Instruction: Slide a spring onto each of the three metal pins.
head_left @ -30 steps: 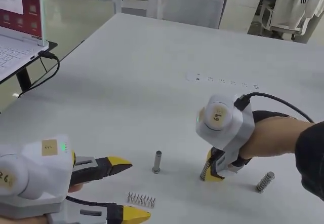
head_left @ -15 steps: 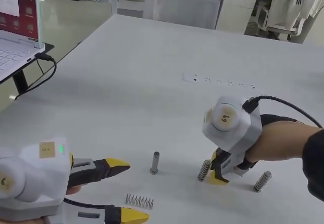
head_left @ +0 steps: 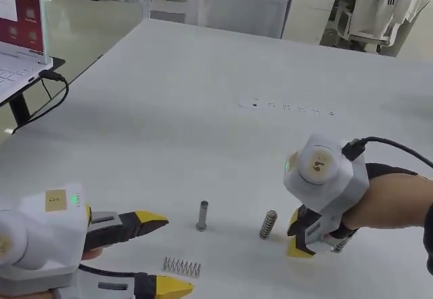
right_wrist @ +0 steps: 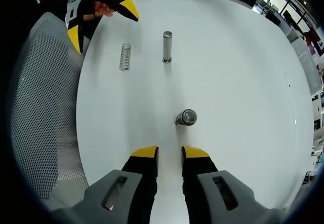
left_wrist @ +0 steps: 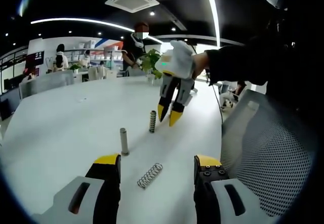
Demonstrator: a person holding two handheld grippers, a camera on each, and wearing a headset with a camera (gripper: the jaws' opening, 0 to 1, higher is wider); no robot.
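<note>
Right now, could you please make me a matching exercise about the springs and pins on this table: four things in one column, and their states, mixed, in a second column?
Things
1. loose spring
2. bare pin
3. middle pin
4. left gripper

States
A. open wide, holding nothing
B. standing upright, nothing on it
C. lying flat on the table
D. standing upright, spring-covered

Pairs: 1-C, 2-B, 3-D, 4-A.
</note>
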